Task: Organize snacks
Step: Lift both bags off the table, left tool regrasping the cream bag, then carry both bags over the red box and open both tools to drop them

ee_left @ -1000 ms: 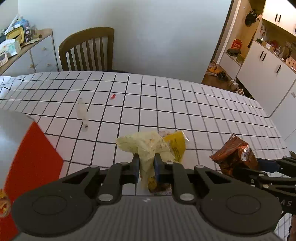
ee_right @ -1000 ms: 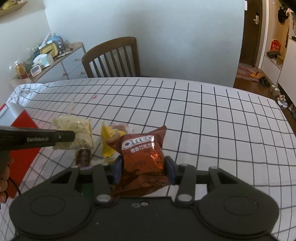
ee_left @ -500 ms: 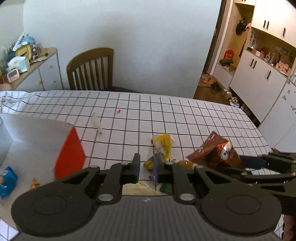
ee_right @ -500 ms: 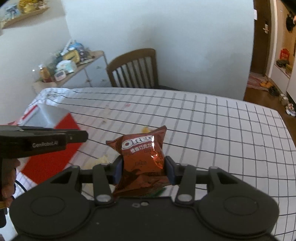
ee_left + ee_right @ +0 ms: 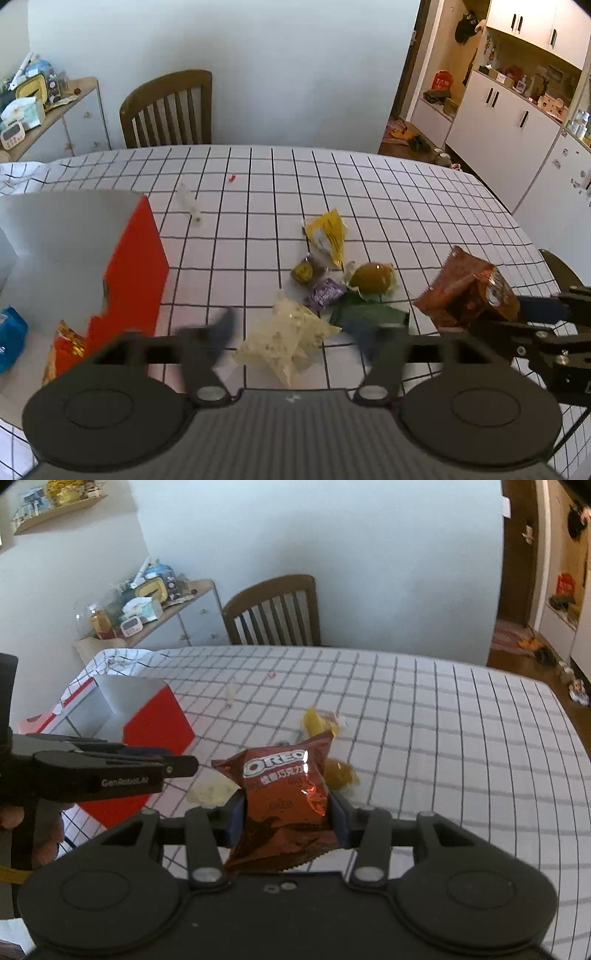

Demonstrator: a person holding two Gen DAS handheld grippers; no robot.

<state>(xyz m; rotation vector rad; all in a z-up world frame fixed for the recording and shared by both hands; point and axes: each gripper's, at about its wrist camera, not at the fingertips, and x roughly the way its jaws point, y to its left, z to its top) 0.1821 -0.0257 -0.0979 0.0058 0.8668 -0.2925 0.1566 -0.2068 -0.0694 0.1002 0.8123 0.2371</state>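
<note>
Brown Oreo pack point(image 5: 286, 805), red box point(image 5: 133, 273)

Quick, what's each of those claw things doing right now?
Left gripper: open, holding nothing; the pale snack bag sits between its fingers.
Right gripper: closed on the Oreo packet.

Room setting: tabletop point(image 5: 388, 192) covered in a white black-grid cloth; wooden slat-back chair point(image 5: 168, 109) at its far edge against a plain white wall point(image 5: 277, 66); cluttered sideboard point(image 5: 55, 122) far left; white cabinets point(image 5: 509, 136) and doorway right.

Brown Oreo packet point(image 5: 286, 805) upright, clamped; pale packet point(image 5: 284, 338) loose beside snack pile point(image 5: 332, 273)
</note>
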